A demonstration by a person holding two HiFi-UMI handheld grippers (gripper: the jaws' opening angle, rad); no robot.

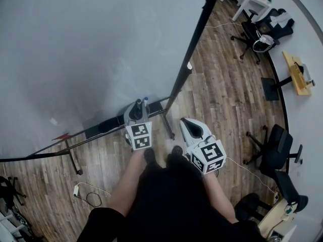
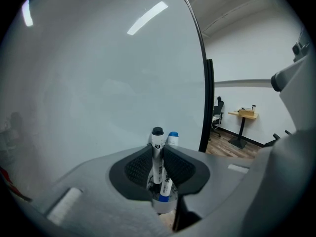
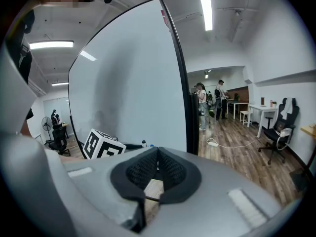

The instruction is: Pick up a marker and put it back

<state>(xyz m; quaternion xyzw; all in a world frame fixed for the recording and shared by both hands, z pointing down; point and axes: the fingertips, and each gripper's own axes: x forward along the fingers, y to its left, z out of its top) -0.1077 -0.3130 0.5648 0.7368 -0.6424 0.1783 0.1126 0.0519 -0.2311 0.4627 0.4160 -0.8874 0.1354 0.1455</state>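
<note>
Seen from the head, the left gripper (image 1: pixel 137 116) sits at the whiteboard's (image 1: pixel 91 49) foot, the right gripper (image 1: pixel 191 127) beside it over the floor (image 1: pixel 222 84); the left gripper view shows jaws clamped on a black marker (image 2: pixel 157 157) standing in a cup (image 2: pixel 163 205) beside a blue marker (image 2: pixel 172 138); the right gripper view, jaws together, empty.

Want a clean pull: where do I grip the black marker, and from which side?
Grip the black marker by its upper barrel, under the cap, from the front, facing the whiteboard. It stands upright in the cup with the blue marker beside it, so lower down is crowded. The left gripper is shut there.
</note>
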